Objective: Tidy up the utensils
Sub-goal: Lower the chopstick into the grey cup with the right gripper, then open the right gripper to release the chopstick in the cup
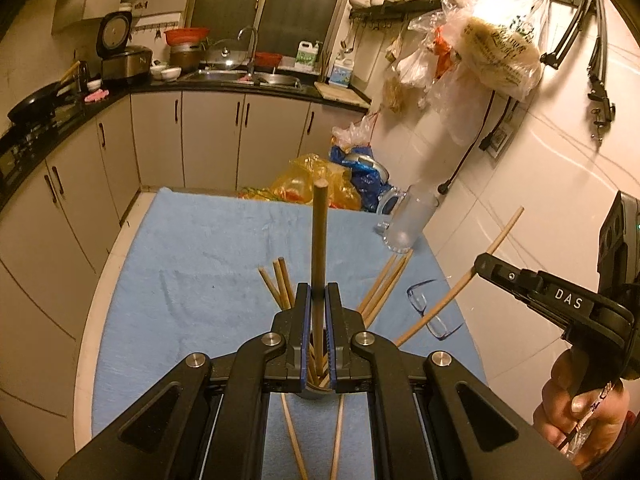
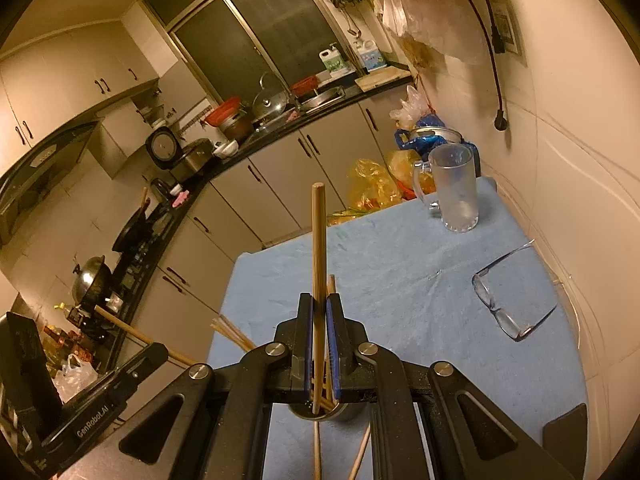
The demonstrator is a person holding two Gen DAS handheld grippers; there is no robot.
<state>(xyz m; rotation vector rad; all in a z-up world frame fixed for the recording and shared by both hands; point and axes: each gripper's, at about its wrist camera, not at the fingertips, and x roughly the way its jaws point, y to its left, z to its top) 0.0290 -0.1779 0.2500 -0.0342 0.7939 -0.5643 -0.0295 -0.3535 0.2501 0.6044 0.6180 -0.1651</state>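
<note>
In the left wrist view my left gripper (image 1: 319,292) is shut on one wooden chopstick (image 1: 319,236) that sticks up past its fingertips. Under the jaws sits a metal cup (image 1: 316,392) with several chopsticks (image 1: 280,284) fanning out of it. At the right, my right gripper (image 1: 482,262) is shut on another chopstick (image 1: 456,286), slanted over the table edge. The right wrist view shows that gripper (image 2: 319,300) clamping its chopstick (image 2: 318,240) above the same cup (image 2: 320,412). The left gripper (image 2: 158,350) with its chopstick (image 2: 128,328) shows at lower left.
A blue towel (image 1: 192,248) covers the table. A frosted glass mug (image 2: 456,188) stands at its far right corner, and eyeglasses (image 2: 508,300) lie near the right edge by the tiled wall. Plastic bags (image 1: 320,184) sit beyond the far edge; kitchen cabinets line the left.
</note>
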